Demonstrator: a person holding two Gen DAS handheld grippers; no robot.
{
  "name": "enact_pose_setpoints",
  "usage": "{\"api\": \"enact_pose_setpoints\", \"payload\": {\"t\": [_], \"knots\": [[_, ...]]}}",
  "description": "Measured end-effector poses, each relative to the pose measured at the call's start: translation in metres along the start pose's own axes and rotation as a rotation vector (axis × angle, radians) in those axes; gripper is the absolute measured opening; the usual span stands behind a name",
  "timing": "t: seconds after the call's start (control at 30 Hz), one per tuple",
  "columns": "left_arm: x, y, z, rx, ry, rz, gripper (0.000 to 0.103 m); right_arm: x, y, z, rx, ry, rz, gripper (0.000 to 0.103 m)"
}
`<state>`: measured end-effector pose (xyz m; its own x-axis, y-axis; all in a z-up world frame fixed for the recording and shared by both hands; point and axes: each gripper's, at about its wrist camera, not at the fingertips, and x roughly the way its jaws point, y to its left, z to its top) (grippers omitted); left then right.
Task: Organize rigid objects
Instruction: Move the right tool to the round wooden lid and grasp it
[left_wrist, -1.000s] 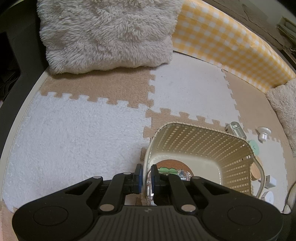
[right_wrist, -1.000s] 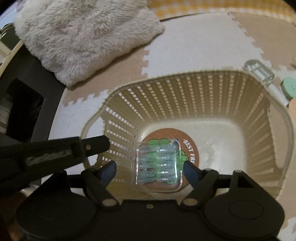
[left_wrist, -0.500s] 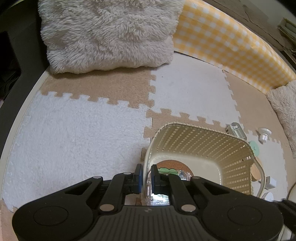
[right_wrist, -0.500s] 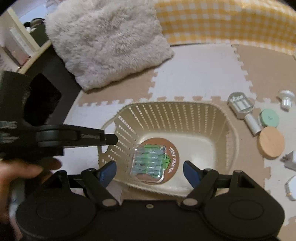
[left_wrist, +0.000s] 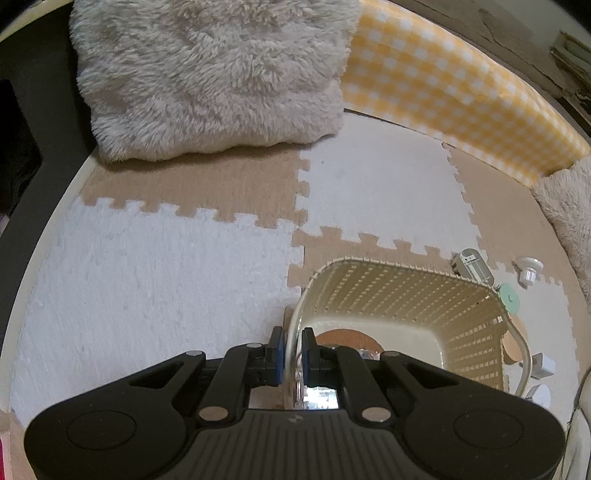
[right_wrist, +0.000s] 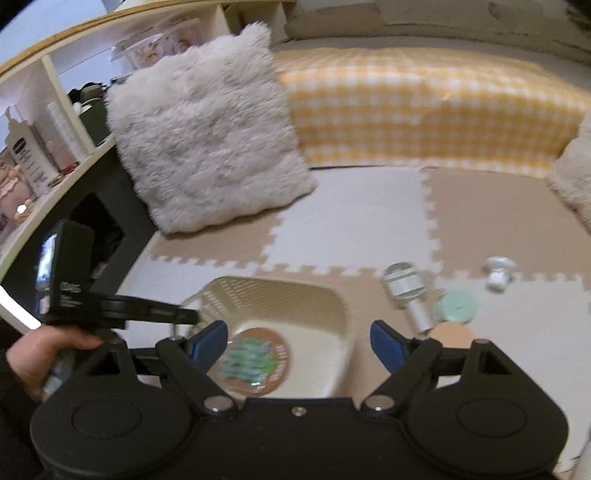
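A fluffy pillow (left_wrist: 207, 74) and a yellow checked cushion (left_wrist: 443, 92) sit behind the puzzle floor mat (left_wrist: 147, 266), and the left gripper (left_wrist: 291, 350) pinches the near rim of the cream basket (left_wrist: 406, 295), its blue pads tight on it. From the right wrist, the right gripper (right_wrist: 297, 339) is spreading its fingers with nothing between them. Below it, in the basket (right_wrist: 332, 314), a clear box of green things (right_wrist: 251, 360) lies on a brown round coaster (right_wrist: 277, 354), whose writing is too blurry to read.

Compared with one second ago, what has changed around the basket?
The right gripper has risen away from the basket, jaws opening and empty; the clear packet lies inside on the brown coaster. The left gripper stays clamped on the basket rim.
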<state>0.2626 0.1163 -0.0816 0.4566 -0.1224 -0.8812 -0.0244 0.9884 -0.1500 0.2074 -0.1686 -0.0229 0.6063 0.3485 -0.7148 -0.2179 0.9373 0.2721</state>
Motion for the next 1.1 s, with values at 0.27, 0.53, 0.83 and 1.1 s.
{"api": "enact_pose_setpoints", "payload": {"t": [0.27, 0.53, 0.83, 1.1], "knots": [[0.005, 0.003, 0.007, -0.007, -0.001, -0.014, 0.009, 0.012, -0.066, -0.001, 0.069, -0.012, -0.127, 0.086], [0.009, 0.003, 0.009, 0.0, -0.001, -0.021, 0.009, 0.055, -0.122, -0.015, 0.205, 0.022, -0.164, 0.086], [0.01, 0.004, 0.01, -0.011, -0.002, -0.028, 0.008, 0.098, -0.139, -0.019, 0.154, 0.087, -0.216, 0.098], [0.01, 0.004, 0.01, -0.008, -0.002, -0.027, 0.008, 0.128, -0.136, -0.03, 0.093, 0.192, -0.201, 0.099]]}}
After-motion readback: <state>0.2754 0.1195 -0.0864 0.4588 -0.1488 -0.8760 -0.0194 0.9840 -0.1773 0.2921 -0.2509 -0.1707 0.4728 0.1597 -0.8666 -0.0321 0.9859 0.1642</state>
